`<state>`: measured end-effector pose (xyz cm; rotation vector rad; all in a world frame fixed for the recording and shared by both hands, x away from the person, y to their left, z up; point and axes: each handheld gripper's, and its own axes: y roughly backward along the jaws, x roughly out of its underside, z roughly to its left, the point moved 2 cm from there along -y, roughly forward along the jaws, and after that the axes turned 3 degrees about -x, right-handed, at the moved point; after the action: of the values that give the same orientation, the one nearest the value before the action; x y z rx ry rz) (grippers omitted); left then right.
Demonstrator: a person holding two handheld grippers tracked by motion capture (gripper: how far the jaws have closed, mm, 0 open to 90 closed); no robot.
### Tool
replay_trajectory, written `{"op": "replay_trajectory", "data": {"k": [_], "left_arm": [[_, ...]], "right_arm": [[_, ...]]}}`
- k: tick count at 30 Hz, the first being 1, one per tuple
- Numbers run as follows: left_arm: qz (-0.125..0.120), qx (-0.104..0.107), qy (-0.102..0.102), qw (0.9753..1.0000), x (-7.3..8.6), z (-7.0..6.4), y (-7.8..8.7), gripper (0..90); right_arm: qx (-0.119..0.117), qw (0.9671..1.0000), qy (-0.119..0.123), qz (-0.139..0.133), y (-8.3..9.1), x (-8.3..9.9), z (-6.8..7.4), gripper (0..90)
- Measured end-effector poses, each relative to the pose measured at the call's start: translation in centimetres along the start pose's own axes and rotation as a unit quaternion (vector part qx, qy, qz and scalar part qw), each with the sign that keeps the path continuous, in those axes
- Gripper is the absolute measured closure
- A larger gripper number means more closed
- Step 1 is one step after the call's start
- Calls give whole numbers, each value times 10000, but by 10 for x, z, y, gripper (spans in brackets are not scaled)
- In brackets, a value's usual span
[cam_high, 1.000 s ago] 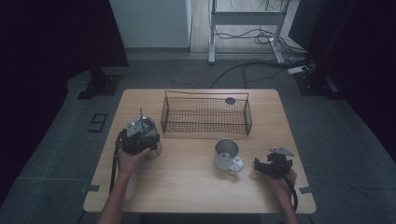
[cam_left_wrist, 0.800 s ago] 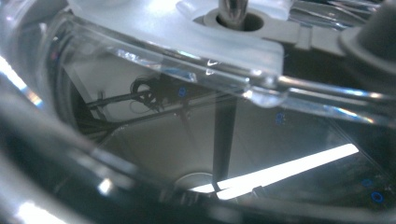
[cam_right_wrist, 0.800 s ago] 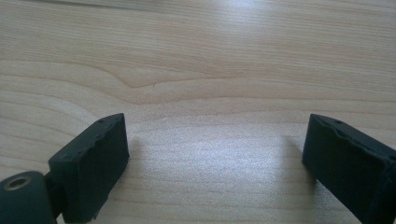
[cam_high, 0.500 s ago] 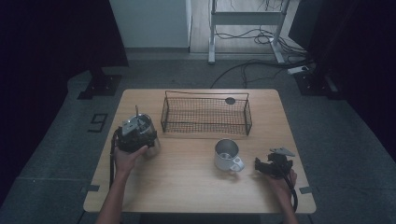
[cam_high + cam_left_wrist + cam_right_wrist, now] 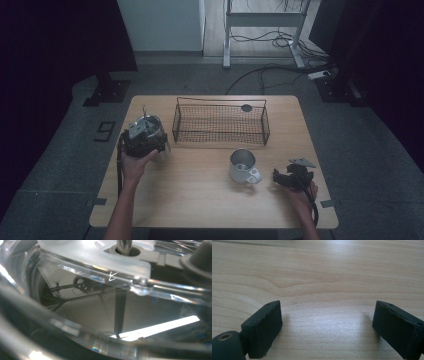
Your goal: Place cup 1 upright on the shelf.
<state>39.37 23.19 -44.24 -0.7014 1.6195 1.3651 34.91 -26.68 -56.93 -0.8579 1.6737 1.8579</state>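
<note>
A wooden bench (image 5: 200,200) carries a black wire basket (image 5: 221,121) along its far middle, with a small dark round thing (image 5: 246,107) at the basket's far rim. Near the bench's left edge, the person's left hand (image 5: 134,165) holds the left gripper (image 5: 142,140) raised beside the basket's left end, and a clear glass jar (image 5: 150,127) with a pale lid and a thin metal rod standing out of the top sits at the front of that gripper. In the left gripper view the jar (image 5: 105,305) is so close that its curved clear wall, the frosted lid and the rod's base crowd the frame; the fingers themselves cannot be made out there, so whether they pinch the jar or merely lie against it cannot be told. A metal mug (image 5: 243,166) stands upright on the bench in front of the basket's right half, its handle turned toward the near right. Just to its right, the right gripper (image 5: 291,177) rests low over the bench in the person's right hand (image 5: 301,192), near the mug but apart from it. In the right gripper view its two black fingers (image 5: 263,327) are spread wide over bare wood (image 5: 324,290), with nothing between them.
</note>
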Motion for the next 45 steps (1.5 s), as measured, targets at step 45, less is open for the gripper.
{"op": "replay_trajectory", "data": {"k": [45], "left_arm": [[-283, 410, -63, 9987, -52, -16, 14, 39]], "right_arm": [[38, 10000, -43, 3, 0, 0, 0, 93]]}}
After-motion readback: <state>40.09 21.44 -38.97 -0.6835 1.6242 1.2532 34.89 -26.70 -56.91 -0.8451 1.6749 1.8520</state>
